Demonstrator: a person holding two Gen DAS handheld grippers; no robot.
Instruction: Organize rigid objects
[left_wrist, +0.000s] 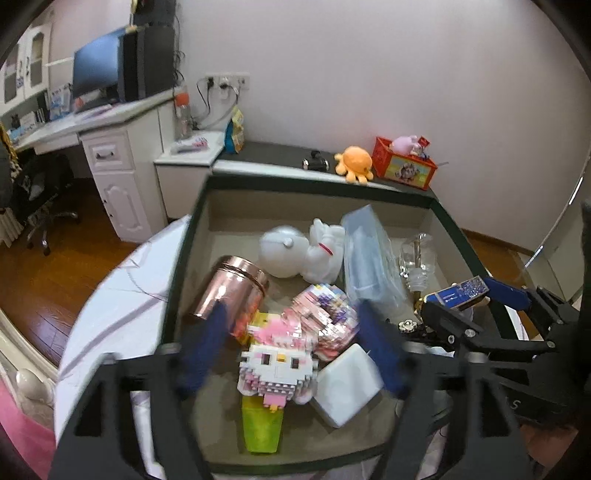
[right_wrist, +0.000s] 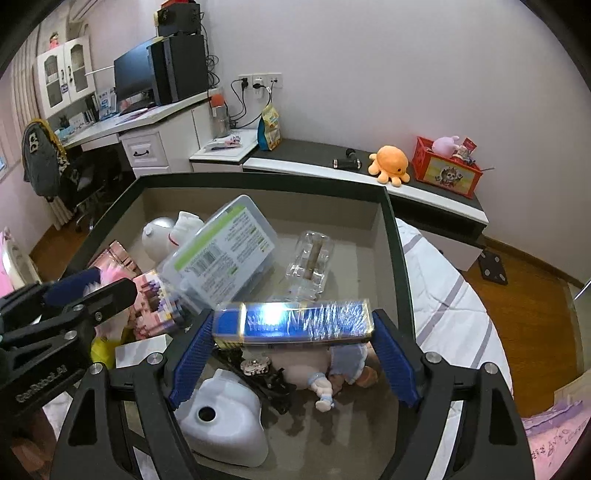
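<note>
Over the storage bin (right_wrist: 391, 221) — right gripper (right_wrist: 293, 354) clamps blue box (right_wrist: 295, 319), left gripper (left_wrist: 291, 354) jaws apart.

Shiny blue box (right_wrist: 293, 320) held level above bin (right_wrist: 393, 229).

L tongs (left_wrist: 291, 350) open over block cat (left_wrist: 277, 369) in bin (left_wrist: 317, 188); R tongs (left_wrist: 476, 299) grip blue box (left_wrist: 460, 293).

White wall (right_wrist: 406, 74), wood floor (right_wrist: 535, 295). White desk (right_wrist: 147, 118) with monitor (right_wrist: 133, 79) and PC tower (right_wrist: 181, 68) far left, chair (right_wrist: 85, 177) beside it. Low dark-topped shelf (right_wrist: 314, 155) along wall, power sockets (right_wrist: 260, 80) above.
</note>
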